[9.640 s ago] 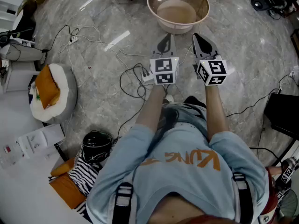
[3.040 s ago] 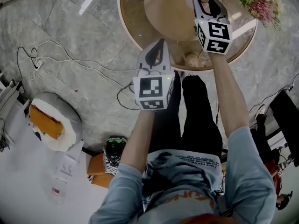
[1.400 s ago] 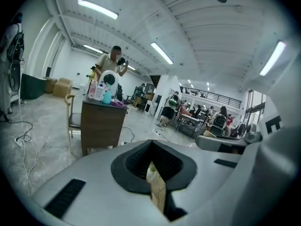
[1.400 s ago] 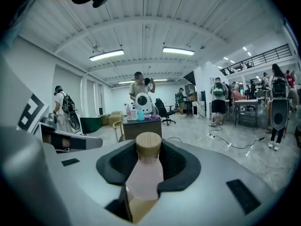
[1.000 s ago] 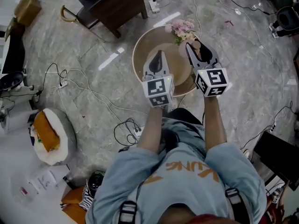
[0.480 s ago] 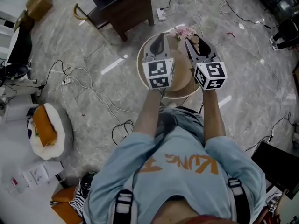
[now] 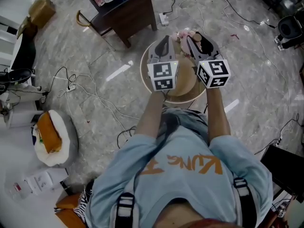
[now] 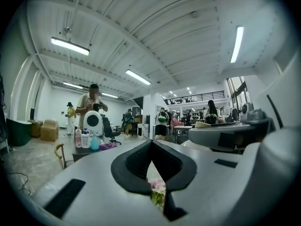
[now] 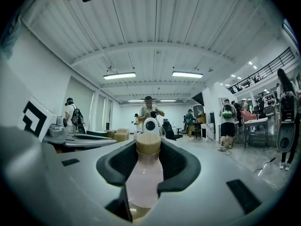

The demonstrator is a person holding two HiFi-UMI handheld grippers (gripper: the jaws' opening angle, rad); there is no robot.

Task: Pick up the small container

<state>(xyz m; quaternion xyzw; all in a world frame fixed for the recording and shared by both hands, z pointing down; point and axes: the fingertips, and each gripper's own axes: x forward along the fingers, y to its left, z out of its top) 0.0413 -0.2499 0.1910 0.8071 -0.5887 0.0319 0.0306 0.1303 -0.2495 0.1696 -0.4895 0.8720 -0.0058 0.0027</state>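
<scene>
The small container (image 9: pixel 145 173) is a pale pink bottle with a tan lid, and it stands upright between the black pads of my right gripper (image 9: pixel 147 166). The pads are shut on its body. From the head view, the right gripper (image 7: pixel 200 41) is raised over the round beige table (image 7: pixel 188 82) with the container's tan top showing between its fingers. My left gripper (image 7: pixel 164 44) hovers beside it on the left. Its jaws are shut with nothing in them (image 8: pixel 151 147).
Pink flowers (image 7: pixel 183 33) stand at the far side of the round table. A dark wooden side table (image 7: pixel 127 12) with bottles is beyond, to the left. Cables (image 7: pixel 88 95) and a round cushion bed (image 7: pixel 51 137) lie on the marble floor. People stand in the hall (image 9: pixel 148 108).
Both grippers have risen together, and the container has gone up with the right one. The round table looks smaller and farther below them. The left gripper has rolled a little.
</scene>
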